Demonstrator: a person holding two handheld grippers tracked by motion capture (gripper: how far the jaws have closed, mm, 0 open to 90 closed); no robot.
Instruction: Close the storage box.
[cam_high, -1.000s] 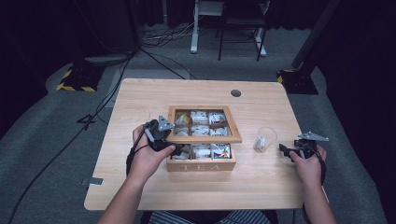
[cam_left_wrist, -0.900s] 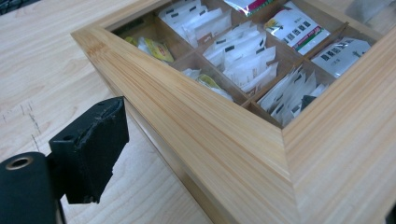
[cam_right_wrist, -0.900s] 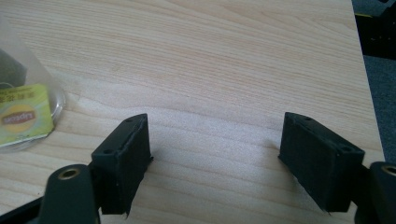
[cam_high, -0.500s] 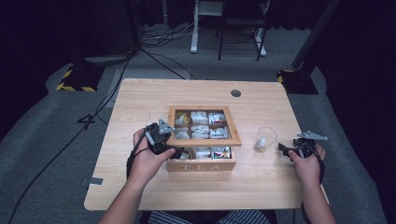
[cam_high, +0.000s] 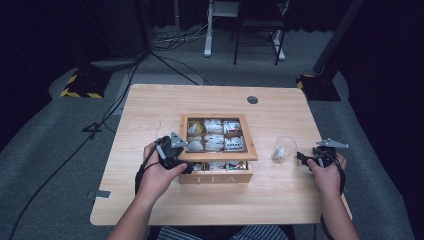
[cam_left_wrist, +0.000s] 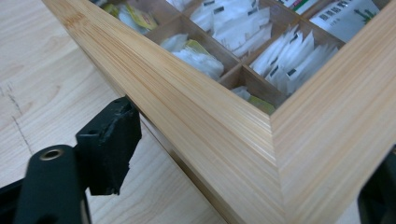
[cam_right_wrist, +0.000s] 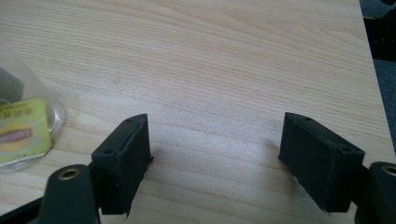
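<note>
While closing, left tool (cam_left_wrist: 243, 186) straddles tea box lid (cam_left_wrist: 205, 126) corner.

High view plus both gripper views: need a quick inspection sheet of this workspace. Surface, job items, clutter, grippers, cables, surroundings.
Surface: light wooden table, round grommet hole near the far edge.
Job's things: wooden tea box marked TEA, its framed lid raised at the near edge; tea bags in compartments.
Clutter: clear glass cup holding a tea bag with a yellow tag, right of the box.
Grippers: left hand-held gripper at the lid's near-left corner, frame between its jaws, which have just been closing; contact unclear. Right hand-held gripper open, nothing between its jaws, beside the cup.
Cables: black cables across the floor at the left.
Surroundings: grey carpet, hazard-striped base, desk legs behind.
</note>
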